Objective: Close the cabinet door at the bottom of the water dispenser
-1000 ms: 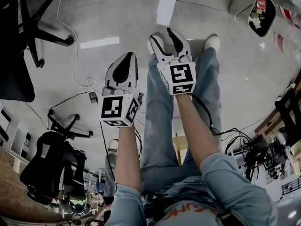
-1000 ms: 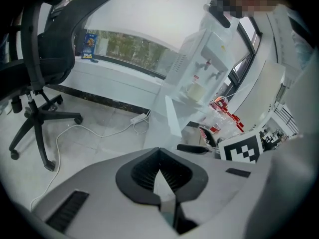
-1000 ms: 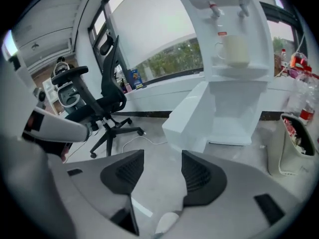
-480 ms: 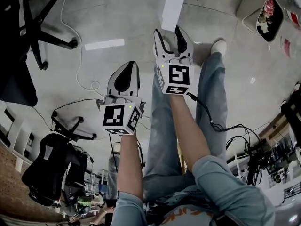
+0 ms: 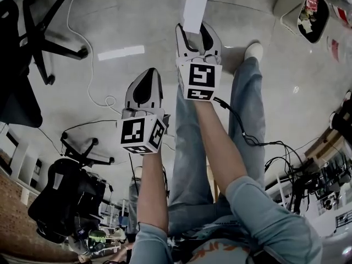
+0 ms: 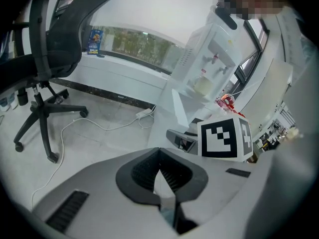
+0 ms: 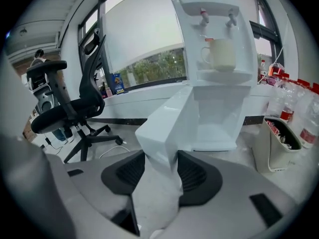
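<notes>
Light-blue rolled sleeves (image 5: pixel 264 202), blue jeans (image 5: pixel 187 147), white shoe (image 5: pixel 253 50) at one o'clock, black cable (image 5: pixel 236 126) off the grey right gripper (image 5: pixel 196 33) with its checkered cube (image 5: pixel 198 80).

Two grippers (image 5: pixel 148 73) (image 5: pixel 193 29), one water dispenser (image 7: pixel 214 1), one cabinet door (image 7: pixel 169 118), one mug (image 7: pixel 220 55)

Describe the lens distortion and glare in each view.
Head view: fisheye curve, pale glare strip on the glossy grey floor. Left gripper view: dark vignetted corners. Right gripper view: the white water dispenser looks bowed.
</notes>
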`<state>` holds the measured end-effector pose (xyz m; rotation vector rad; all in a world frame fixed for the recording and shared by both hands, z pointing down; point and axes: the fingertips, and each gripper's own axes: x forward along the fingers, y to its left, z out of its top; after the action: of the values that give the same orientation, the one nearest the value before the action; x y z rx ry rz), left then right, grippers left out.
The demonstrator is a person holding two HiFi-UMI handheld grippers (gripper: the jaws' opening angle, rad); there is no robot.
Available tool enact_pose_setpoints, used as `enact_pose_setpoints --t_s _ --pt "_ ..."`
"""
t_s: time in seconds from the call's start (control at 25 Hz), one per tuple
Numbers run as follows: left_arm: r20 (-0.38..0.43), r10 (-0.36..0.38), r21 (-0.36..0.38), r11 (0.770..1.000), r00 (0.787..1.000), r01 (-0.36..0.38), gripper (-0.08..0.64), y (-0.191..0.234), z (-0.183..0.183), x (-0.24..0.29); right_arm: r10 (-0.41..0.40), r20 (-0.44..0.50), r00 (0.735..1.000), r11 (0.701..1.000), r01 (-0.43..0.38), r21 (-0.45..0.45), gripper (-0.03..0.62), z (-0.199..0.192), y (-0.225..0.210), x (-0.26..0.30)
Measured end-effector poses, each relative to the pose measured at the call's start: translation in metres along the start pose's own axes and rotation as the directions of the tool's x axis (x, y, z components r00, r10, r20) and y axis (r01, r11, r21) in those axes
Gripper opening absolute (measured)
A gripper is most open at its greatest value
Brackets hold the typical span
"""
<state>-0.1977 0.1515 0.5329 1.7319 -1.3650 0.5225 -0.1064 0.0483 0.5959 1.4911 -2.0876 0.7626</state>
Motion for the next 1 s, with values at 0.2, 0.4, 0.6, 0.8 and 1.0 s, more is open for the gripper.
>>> enact_pose_setpoints --t_s 0.2,0.4,0.6,0.8,1.0 --pt "-0.011 -0.03 0.007 1.0 0.999 0.03 0.021 -0.014 0.006 0.008 -0.021 -0.028 0.999 1.0 0.021 0.0 0.215 -0.002 -0.011 -0.006" --pt "-0.021 -0.053 0.028 0.998 0.998 0.054 0.021 -0.033 0.011 0.019 -0.035 -0.044 0.998 0.999 0.035 -0.001 0.204 -0.007 -0.034 -0.018" --pt "-0.032 -0.089 0.05 0.995 0.996 0.091 0.021 -0.06 0.014 0.034 -0.052 -0.049 0.997 0.999 0.052 -0.002 0.198 -0.01 -0.064 -0.029" --pt "-0.049 -0.122 0.076 0.989 0.991 0.126 0.021 -0.089 0.014 0.051 -0.05 -0.043 0.998 0.999 0.05 -0.003 0.196 -0.01 -0.089 -0.037" --pt "-0.052 -0.141 0.101 0.984 0.989 0.146 0.021 -0.111 0.016 0.063 -0.037 -0.042 0.998 0.999 0.036 -0.027 0.196 -0.01 -0.109 -0.042"
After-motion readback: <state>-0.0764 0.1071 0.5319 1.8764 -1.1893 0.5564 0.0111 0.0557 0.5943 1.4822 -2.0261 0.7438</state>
